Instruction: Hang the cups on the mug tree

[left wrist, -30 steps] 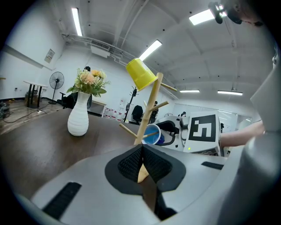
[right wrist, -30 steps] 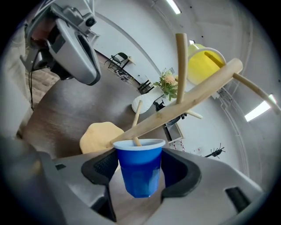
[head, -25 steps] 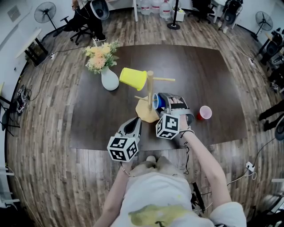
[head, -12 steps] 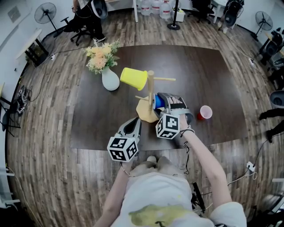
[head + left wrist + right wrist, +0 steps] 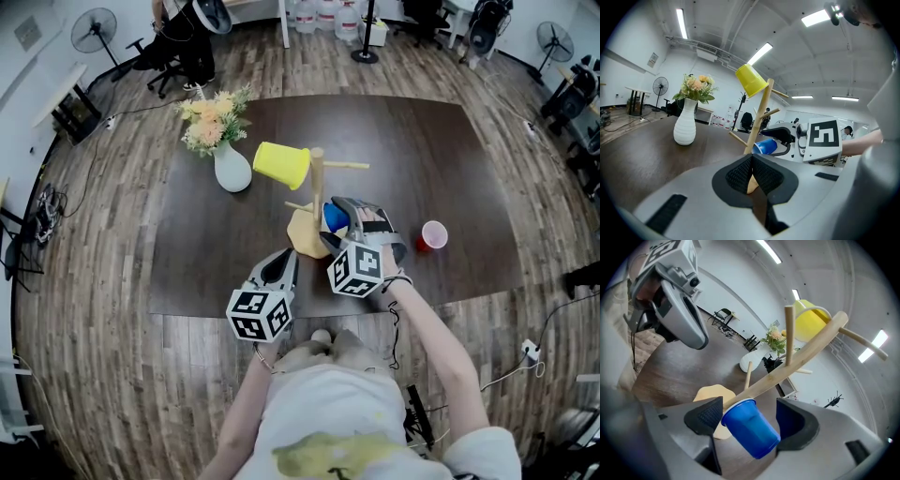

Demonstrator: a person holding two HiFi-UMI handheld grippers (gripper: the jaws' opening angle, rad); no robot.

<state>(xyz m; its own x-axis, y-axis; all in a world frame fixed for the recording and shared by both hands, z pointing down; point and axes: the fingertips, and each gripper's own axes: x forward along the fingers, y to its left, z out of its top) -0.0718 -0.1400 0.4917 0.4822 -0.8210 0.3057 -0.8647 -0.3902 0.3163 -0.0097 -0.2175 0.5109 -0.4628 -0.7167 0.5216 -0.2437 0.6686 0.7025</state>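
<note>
A wooden mug tree (image 5: pixel 317 187) stands mid-table on a pale base (image 5: pixel 302 234). A yellow cup (image 5: pixel 281 164) hangs upside down on an upper peg. A blue cup (image 5: pixel 751 428) hangs tilted on a low peg of the tree (image 5: pixel 797 362), between the pads of my right gripper (image 5: pixel 749 420). Those jaws are opening and the pads stand off the cup's sides. A red cup (image 5: pixel 433 236) stands upright on the table to the right. My left gripper (image 5: pixel 281 264) hovers near the table's front edge, shut and empty, its pads (image 5: pixel 740 176) meeting.
A white vase (image 5: pixel 232 169) of flowers stands left of the tree, close to the yellow cup. The dark table's front edge (image 5: pixel 216 313) runs just under the left gripper. Fans and office chairs (image 5: pixel 173 52) stand on the wooden floor around.
The right gripper's jaws have spread wider around the blue cup, which stays at the tree's low peg. The left gripper has not moved.
</note>
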